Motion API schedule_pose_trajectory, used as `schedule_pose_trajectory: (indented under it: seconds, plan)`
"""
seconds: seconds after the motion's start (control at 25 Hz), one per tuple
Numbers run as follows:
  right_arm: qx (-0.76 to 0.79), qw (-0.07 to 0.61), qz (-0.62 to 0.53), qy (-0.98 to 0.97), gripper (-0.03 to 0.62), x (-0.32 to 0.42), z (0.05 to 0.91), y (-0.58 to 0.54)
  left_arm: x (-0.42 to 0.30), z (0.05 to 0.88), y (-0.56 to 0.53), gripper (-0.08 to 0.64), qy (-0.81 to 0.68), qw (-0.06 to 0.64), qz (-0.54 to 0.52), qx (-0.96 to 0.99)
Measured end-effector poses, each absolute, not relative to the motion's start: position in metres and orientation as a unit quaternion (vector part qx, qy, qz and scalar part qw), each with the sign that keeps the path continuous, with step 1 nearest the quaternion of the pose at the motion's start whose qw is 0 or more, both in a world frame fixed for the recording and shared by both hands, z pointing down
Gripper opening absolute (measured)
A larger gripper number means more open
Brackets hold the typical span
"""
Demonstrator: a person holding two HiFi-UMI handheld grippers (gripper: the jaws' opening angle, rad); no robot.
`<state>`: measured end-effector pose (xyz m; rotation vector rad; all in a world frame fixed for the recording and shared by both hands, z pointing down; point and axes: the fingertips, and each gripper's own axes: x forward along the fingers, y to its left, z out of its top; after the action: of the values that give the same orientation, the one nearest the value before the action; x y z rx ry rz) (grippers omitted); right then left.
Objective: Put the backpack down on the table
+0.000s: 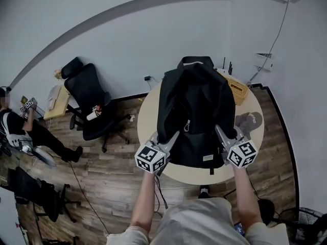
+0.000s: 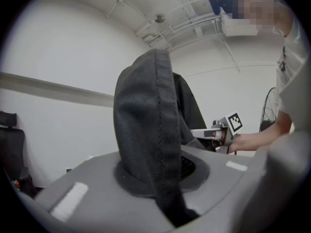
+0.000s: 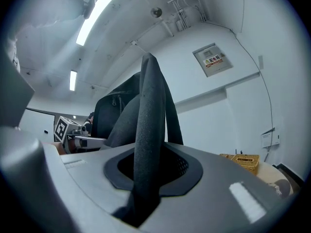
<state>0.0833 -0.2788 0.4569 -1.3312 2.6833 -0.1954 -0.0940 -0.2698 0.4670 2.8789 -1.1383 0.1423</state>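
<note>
"Left gripper (image 1: 172,136) status?"
"Clamped. I see its jaws narrow, pinching 1 black fabric fold (image 2: 150,144) of the backpack (image 1: 191,106)."
"Right gripper (image 1: 219,130)?"
"Same condition: jaws narrow, closed on 1 black strap (image 3: 148,144)."
"Backpack position?"
"Held between the 2 grippers over the round table (image 1: 145,114). I cannot confirm contact with the tabletop. 1 grey cap (image 1: 249,120) lies on the table, just beside the right gripper."

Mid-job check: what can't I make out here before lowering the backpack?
- Head view: the backpack hides the table under it, so any gap between them is unseen.
- Head view: the right gripper covers part of the cap.
- Left gripper view: backpack fabric blocks the middle; no table shows.
</note>
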Motion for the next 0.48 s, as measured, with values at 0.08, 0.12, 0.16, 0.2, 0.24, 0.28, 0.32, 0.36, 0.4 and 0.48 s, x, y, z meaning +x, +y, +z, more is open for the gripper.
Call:
schedule_pose_trajectory:
  seconds: [0.08,0.12,0.16,0.2,0.24,0.28,0.32,0.36,0.4,0.48]
  plan:
    - [-0.436,0.077,-0.063,0.894,0.069,0.091,0.450,-0.298,-0.085,0.455,-0.285,0.103,-0.376,0.012,0.046,0.925]
    - [-0.432,0.080,-0.062,0.896,0.069,0.095,0.447,-0.307,-0.081,0.450,-0.292,0.101,-0.381,0.008,0.045,0.924]
    - [-0.428,0.083,-0.061,0.898,0.069,0.098,0.445,-0.315,-0.078,0.448,-0.298,0.101,-0.385,0.006,0.045,0.922]
    - [-0.424,0.085,-0.061,0.899,0.069,0.100,0.446,-0.322,-0.077,0.448,-0.303,0.100,-0.389,0.005,0.044,0.920]
    - [-0.421,0.085,-0.061,0.901,0.069,0.101,0.448,-0.326,-0.076,0.450,-0.307,0.100,-0.392,0.006,0.045,0.919]
    - [-0.417,0.082,-0.062,0.903,0.069,0.101,0.453,-0.330,-0.075,0.456,-0.310,0.098,-0.396,0.010,0.045,0.917]
    - [-0.413,0.077,-0.064,0.905,0.069,0.101,0.459,-0.334,-0.075,0.463,-0.312,0.098,-0.401,0.016,0.046,0.915]
    - [-0.409,0.070,-0.067,0.907,0.069,0.100,0.466,-0.338,-0.075,0.471,-0.314,0.098,-0.405,0.023,0.048,0.913]
    - [-0.404,0.064,-0.071,0.910,0.069,0.100,0.474,-0.341,-0.075,0.480,-0.315,0.097,-0.411,0.031,0.051,0.910]
    - [-0.393,0.050,-0.080,0.915,0.069,0.100,0.491,-0.347,-0.074,0.500,-0.316,0.097,-0.423,0.049,0.057,0.903]
